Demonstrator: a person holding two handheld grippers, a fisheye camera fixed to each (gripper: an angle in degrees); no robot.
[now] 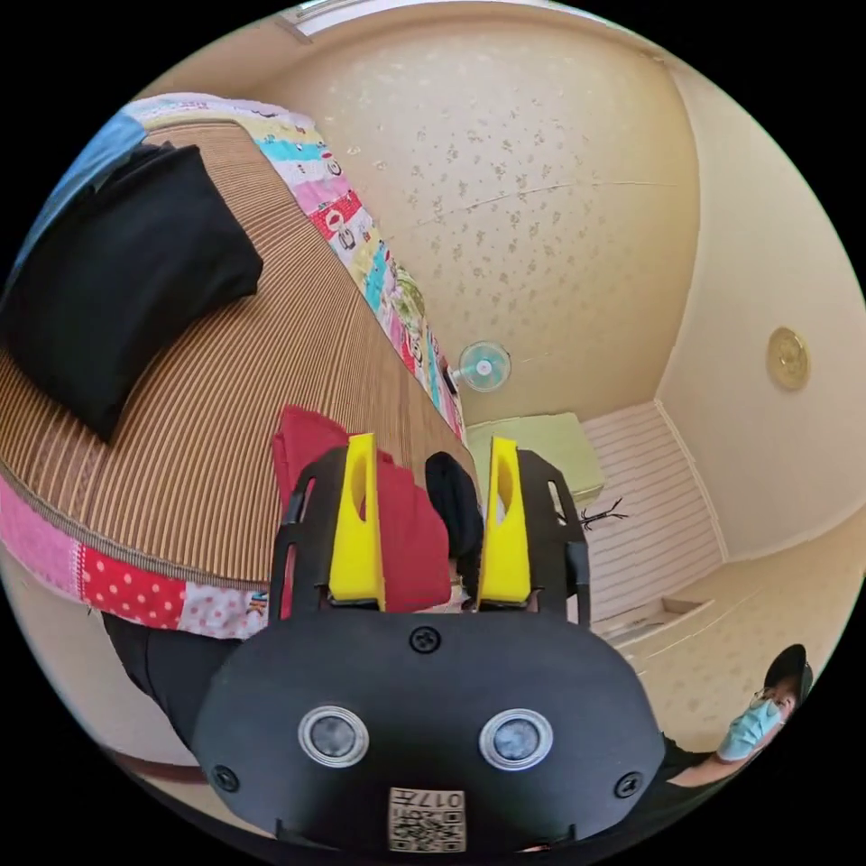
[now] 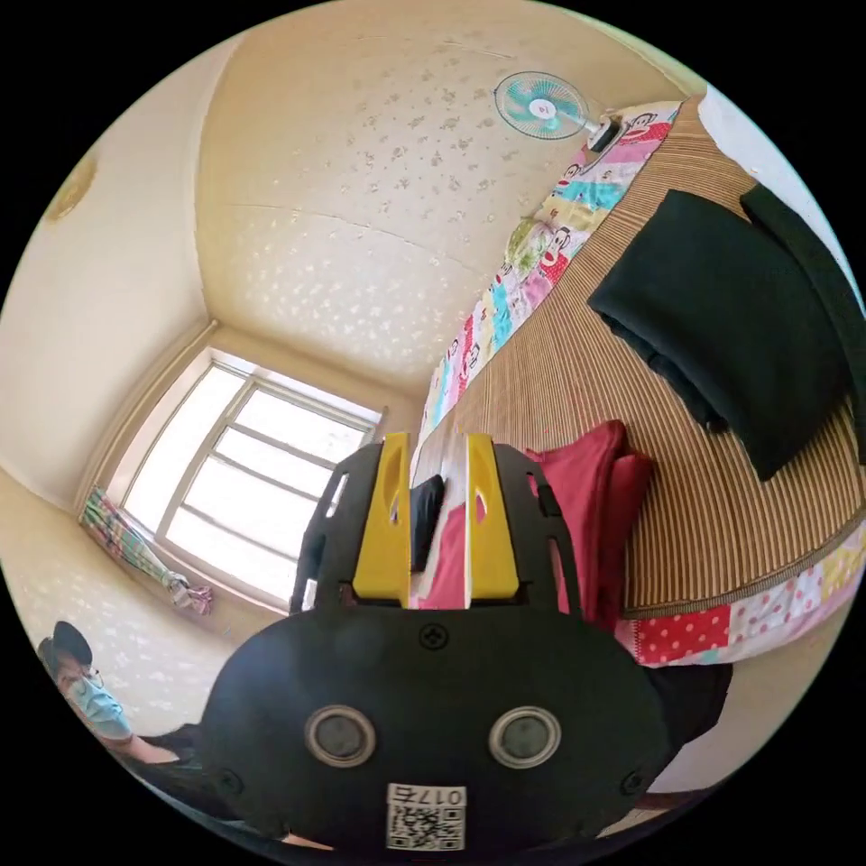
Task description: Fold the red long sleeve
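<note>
Partly hidden — red long sleeve (image 1: 410, 541) behind the left claw (image 1: 431, 523).

Both views tilted, near bed edge; shared: striped mat (image 1: 225, 406) (image 2: 577, 379), black cushion (image 1: 117, 271) (image 2: 722, 316), fan (image 1: 483, 365) (image 2: 539, 106).

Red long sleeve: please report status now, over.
Left gripper open, right gripper open, both empty. Red long sleeve folded on striped mat, beside black garment. Nothing in the way.
</note>
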